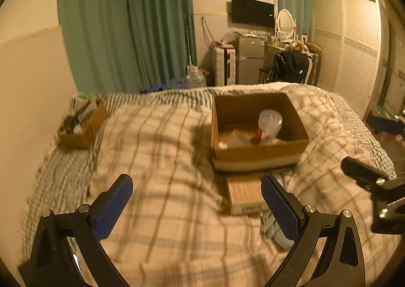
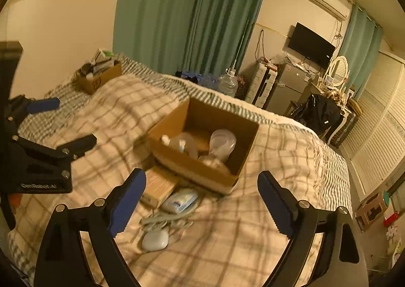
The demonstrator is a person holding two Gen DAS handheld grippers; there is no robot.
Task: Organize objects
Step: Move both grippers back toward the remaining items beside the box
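Observation:
An open cardboard box [image 1: 260,154] [image 2: 195,168] sits on the checked blanket and holds a clear plastic cup [image 1: 269,122] [image 2: 222,144] and small bottles [image 2: 181,145]. In front of it lie a flat tan packet [image 1: 244,192] [image 2: 158,185], a blue-white pouch [image 2: 181,199] and a white charger with its cord [image 2: 155,239]. My left gripper [image 1: 196,191] is open and empty above the blanket, left of the packet. My right gripper [image 2: 201,185] is open and empty above the pouch and the box's near corner.
A second cardboard box [image 1: 81,126] [image 2: 98,77] full of items stands at the bed's far left by the wall. Green curtains [image 1: 126,24], a water jug [image 1: 195,77], a fridge [image 1: 249,59], a chair and a wardrobe [image 1: 354,44] lie beyond the bed.

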